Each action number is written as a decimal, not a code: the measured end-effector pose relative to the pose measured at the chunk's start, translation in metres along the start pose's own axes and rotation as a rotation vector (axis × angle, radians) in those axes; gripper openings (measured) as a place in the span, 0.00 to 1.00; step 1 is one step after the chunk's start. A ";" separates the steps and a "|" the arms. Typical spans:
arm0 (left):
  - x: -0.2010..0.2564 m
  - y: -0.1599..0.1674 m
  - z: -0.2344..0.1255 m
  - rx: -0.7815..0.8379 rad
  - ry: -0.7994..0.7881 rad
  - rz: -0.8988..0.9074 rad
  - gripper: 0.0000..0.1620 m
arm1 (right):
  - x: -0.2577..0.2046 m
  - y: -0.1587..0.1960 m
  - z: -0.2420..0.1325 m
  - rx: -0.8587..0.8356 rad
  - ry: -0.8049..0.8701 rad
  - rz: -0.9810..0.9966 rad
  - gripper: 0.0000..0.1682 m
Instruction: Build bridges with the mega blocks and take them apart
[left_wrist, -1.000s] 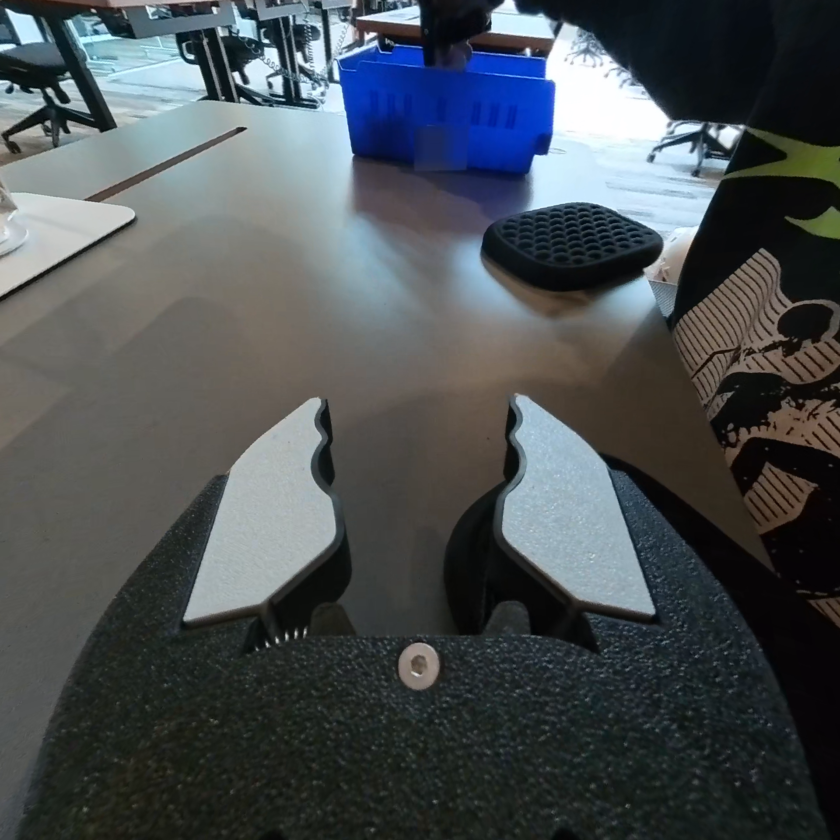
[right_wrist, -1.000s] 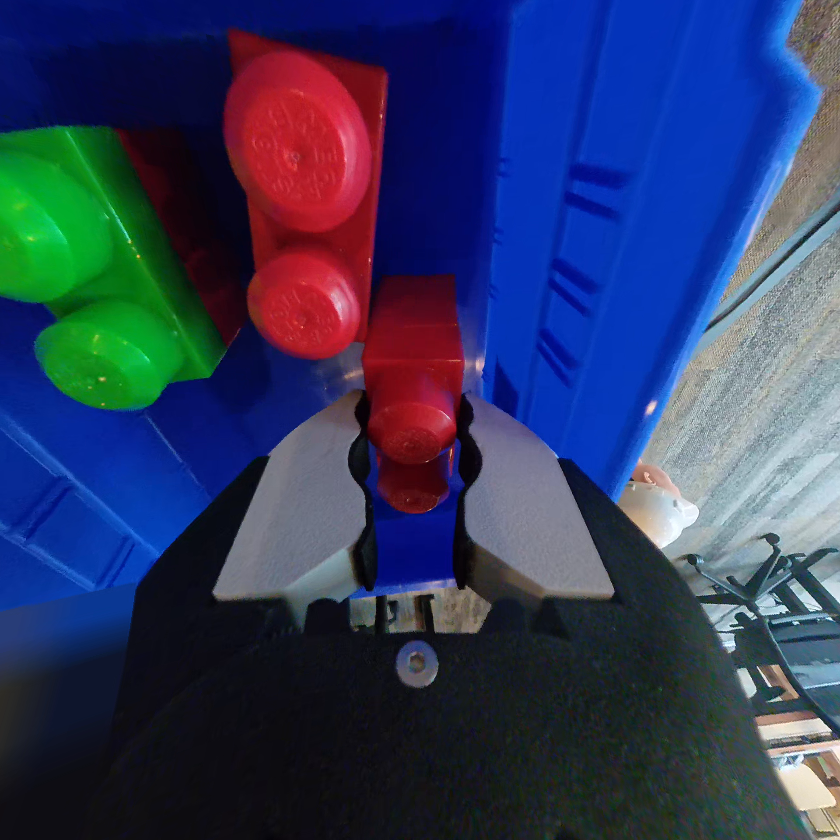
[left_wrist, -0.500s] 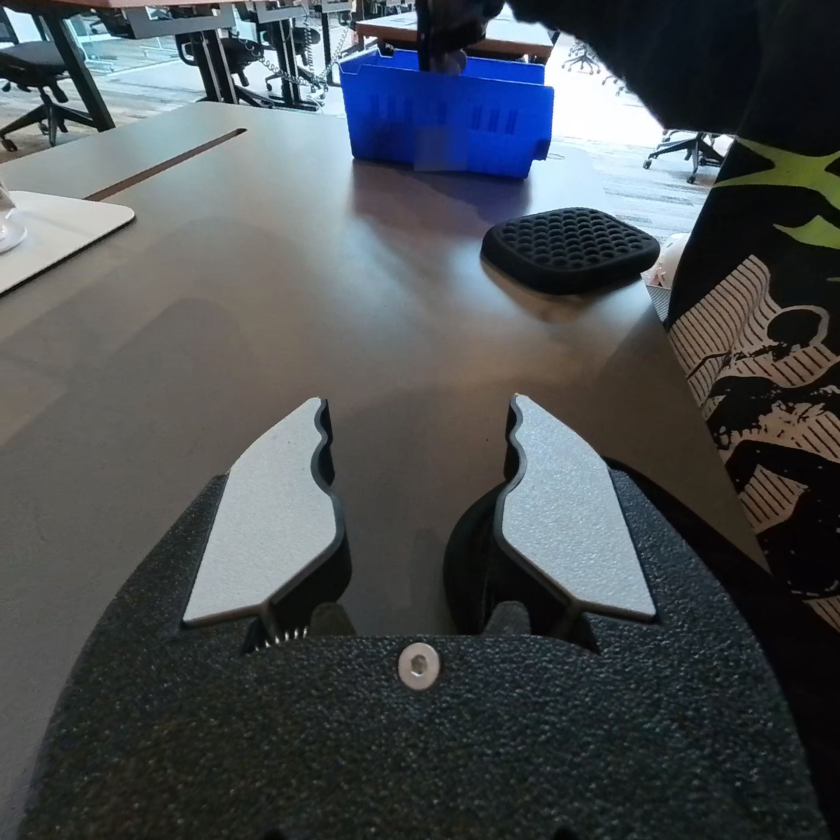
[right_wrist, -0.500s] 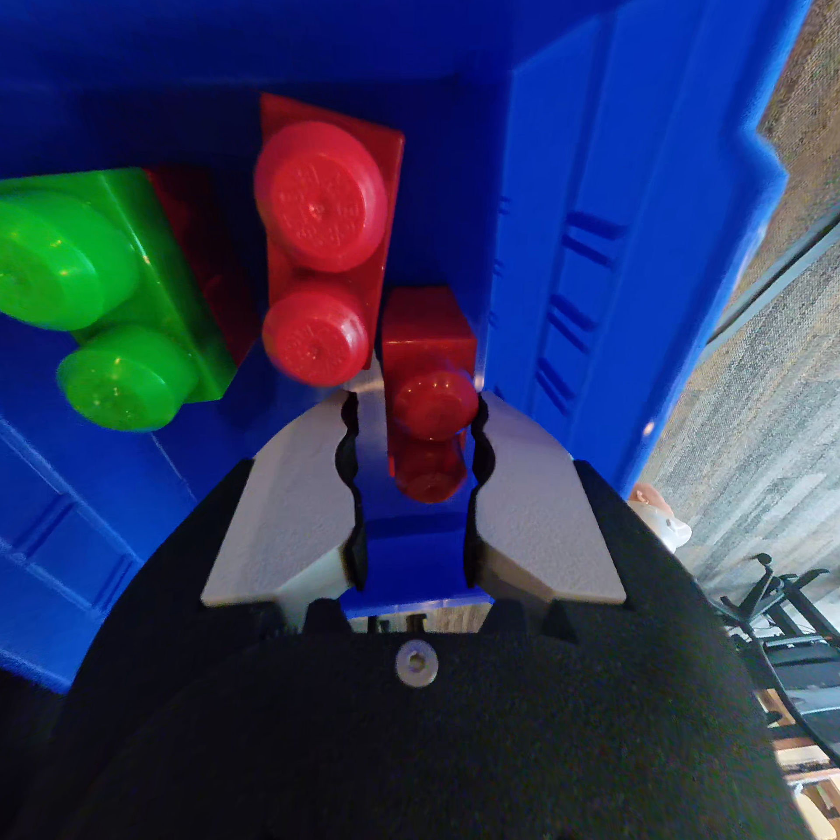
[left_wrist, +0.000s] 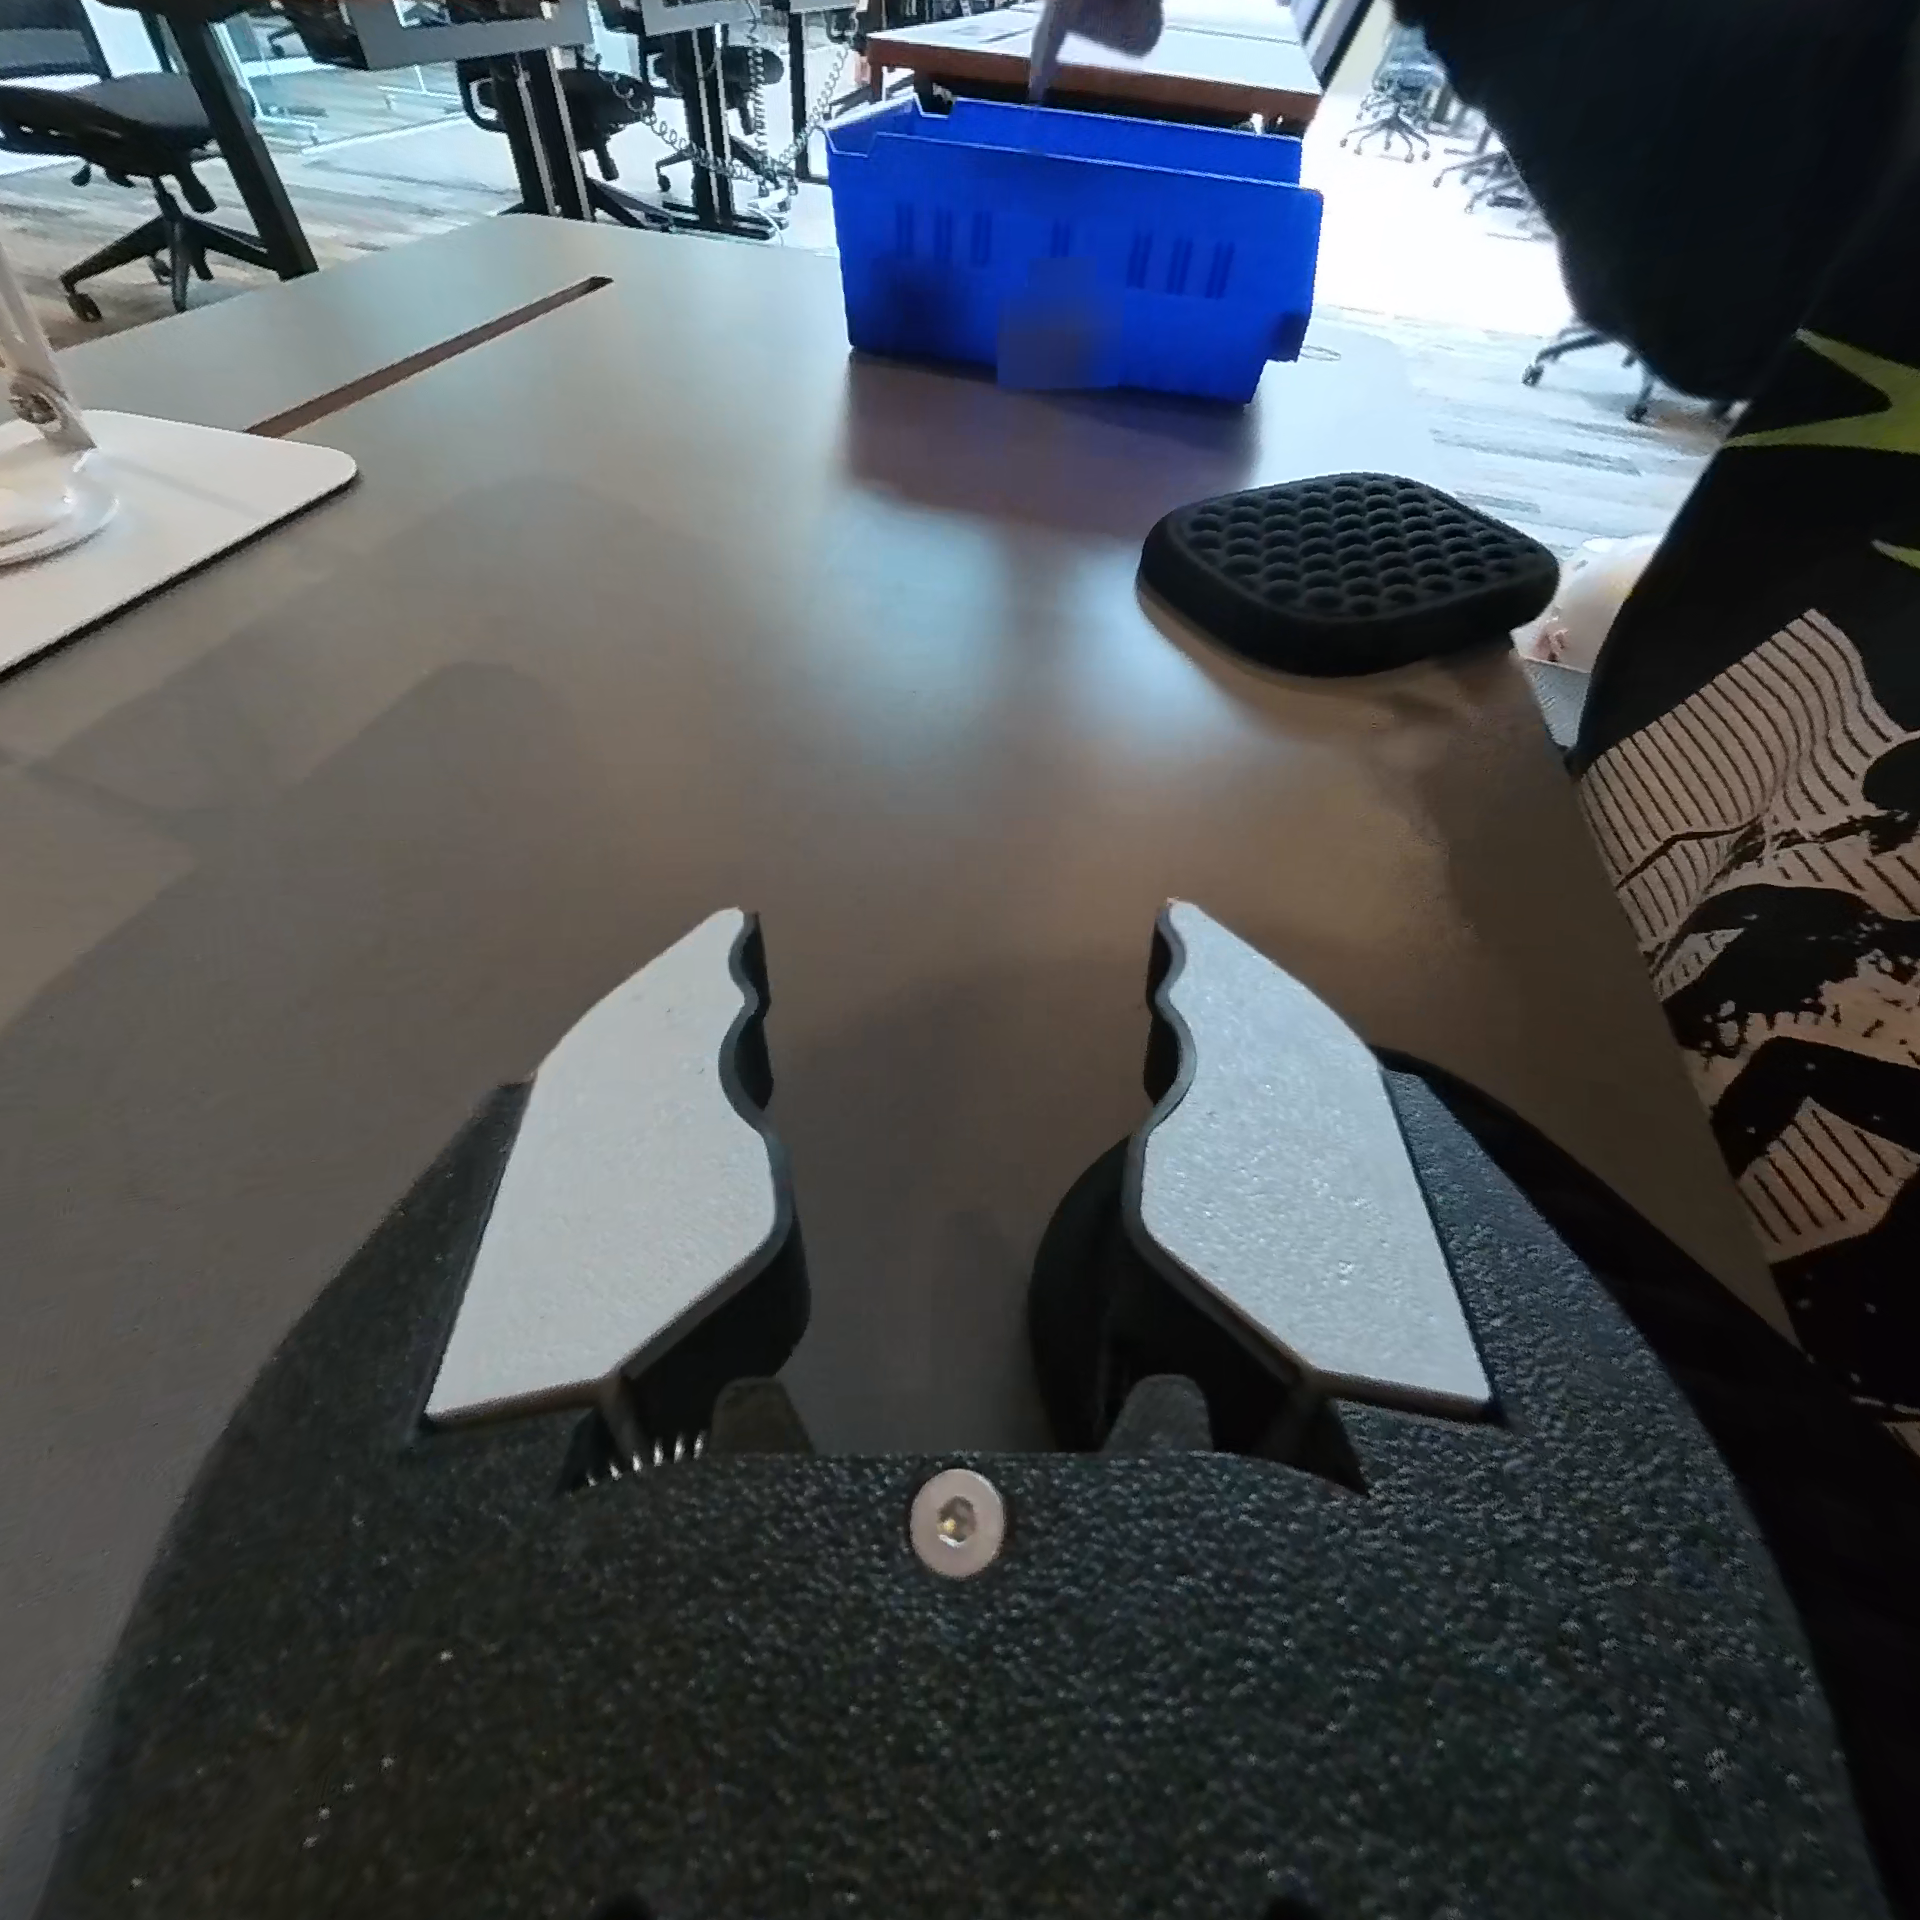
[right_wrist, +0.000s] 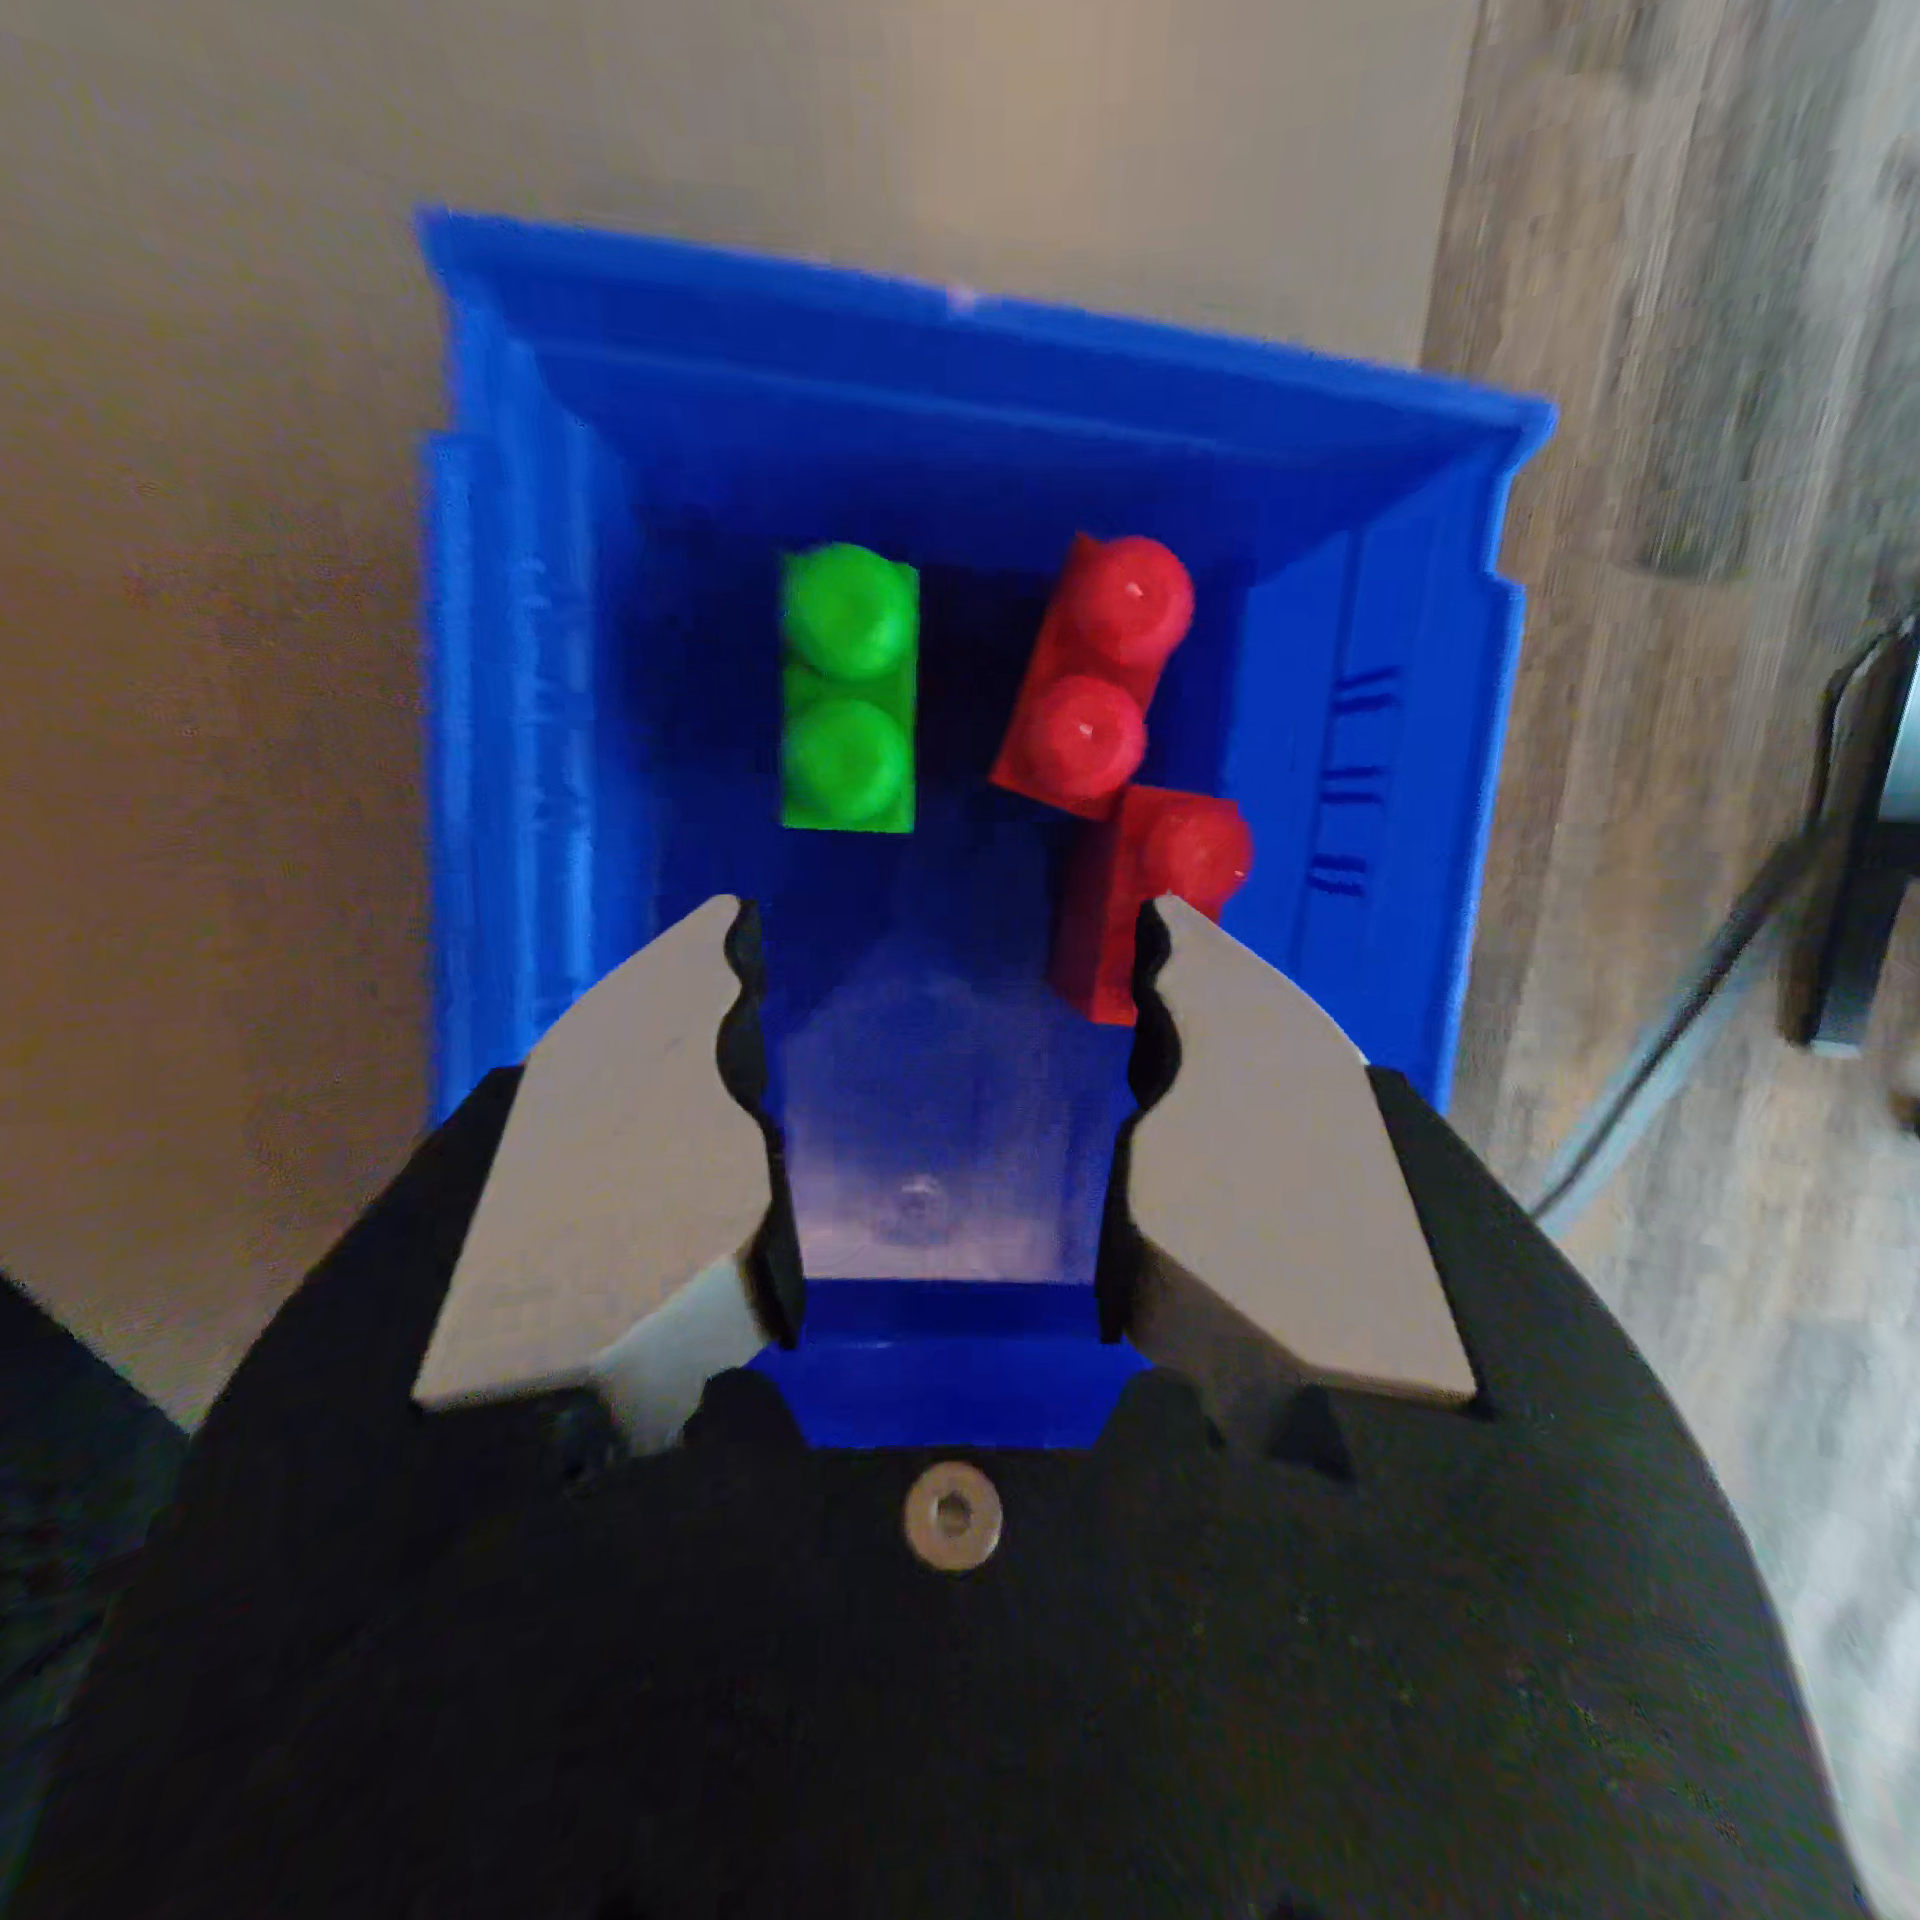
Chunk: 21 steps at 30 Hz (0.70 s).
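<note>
In the right wrist view my right gripper (right_wrist: 945, 914) is open and empty, raised above the blue bin (right_wrist: 499, 727). Inside the bin lie a green two-stud block (right_wrist: 847, 686), a red two-stud block (right_wrist: 1091, 675) and a second red block (right_wrist: 1143, 894) on its side by the right wall. That second red block sits low in the bin behind my right fingertip (right_wrist: 1195, 956). In the left wrist view my left gripper (left_wrist: 956, 920) is open and empty, low over the dark table (left_wrist: 623, 675). The blue bin (left_wrist: 1070, 260) stands far ahead of it.
A black honeycomb pad (left_wrist: 1351, 571) lies on the table at the right. A white stand base (left_wrist: 156, 509) sits at the left edge. A person's patterned sleeve (left_wrist: 1766, 831) fills the right side. Office chairs and desks stand behind the table. There is about 60 cm between the tips of the two grippers. Measured from the fingertips, the green two-stud block (right_wrist: 847, 686) is 6 cm or so from the right gripper and 60 cm from the left.
My right gripper opened and let go of the red block, which now lies in the bin. The gripper then rose well above the bin. My left gripper stayed put and open.
</note>
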<state>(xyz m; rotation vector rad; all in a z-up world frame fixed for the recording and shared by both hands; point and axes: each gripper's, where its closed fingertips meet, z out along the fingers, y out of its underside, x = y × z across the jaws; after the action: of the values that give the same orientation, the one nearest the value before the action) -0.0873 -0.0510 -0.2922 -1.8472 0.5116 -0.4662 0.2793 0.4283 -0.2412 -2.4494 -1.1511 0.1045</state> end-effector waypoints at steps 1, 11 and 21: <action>0.000 0.001 0.000 -0.007 0.001 0.000 0.43 | -0.011 -0.003 -0.007 0.058 -0.012 -0.007 0.41; -0.005 0.001 0.001 -0.018 -0.044 0.006 0.45 | -0.153 -0.028 -0.082 0.616 -0.218 -0.077 0.40; -0.010 -0.006 -0.005 0.014 -0.092 0.016 0.46 | -0.290 -0.015 -0.080 0.824 -0.309 -0.189 0.40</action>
<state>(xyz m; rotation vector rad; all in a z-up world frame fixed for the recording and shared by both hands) -0.0977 -0.0473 -0.2852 -1.8408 0.4595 -0.3715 0.0988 0.1914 -0.1951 -1.6198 -1.1472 0.7581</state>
